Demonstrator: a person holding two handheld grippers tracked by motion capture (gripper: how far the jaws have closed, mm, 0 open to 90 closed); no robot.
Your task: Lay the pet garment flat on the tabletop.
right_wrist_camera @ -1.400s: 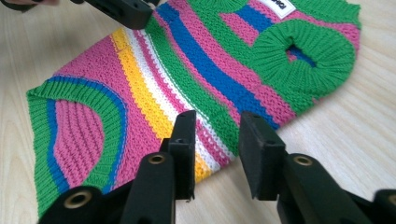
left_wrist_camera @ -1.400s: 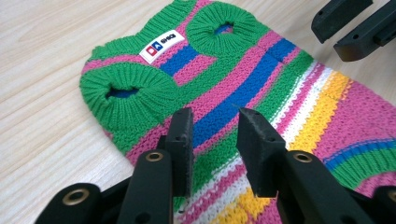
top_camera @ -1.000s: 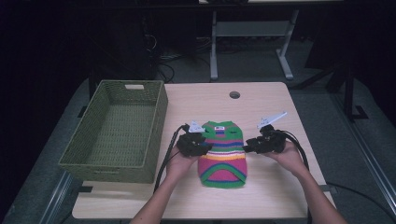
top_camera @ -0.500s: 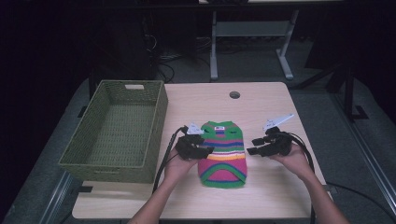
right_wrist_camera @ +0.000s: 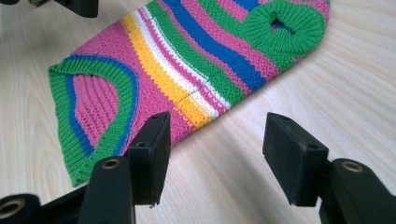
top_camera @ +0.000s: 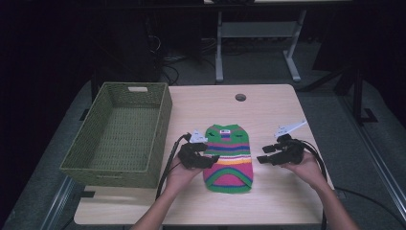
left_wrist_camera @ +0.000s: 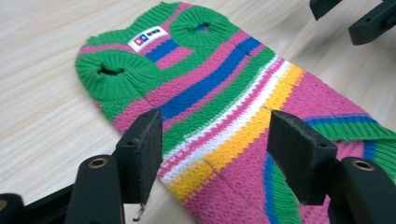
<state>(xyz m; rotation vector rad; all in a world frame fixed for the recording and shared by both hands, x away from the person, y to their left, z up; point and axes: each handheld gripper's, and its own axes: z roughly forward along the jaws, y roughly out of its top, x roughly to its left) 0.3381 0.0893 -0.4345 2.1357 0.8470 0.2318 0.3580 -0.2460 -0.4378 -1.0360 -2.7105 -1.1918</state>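
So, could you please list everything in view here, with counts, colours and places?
knitted sweater: one, striped green, pink, blue, yellow and white, flat on the table between the tongs.
basket: one, green woven, on the table's left side.
table: one, light wood, with a round hole near the far edge.
metal stand: one, grey, on the floor behind the table.
left tongs: one, black, jaws open at the sweater's left edge, just been opening.
right tongs: one, black, jaws open, right of the sweater, just been opening.
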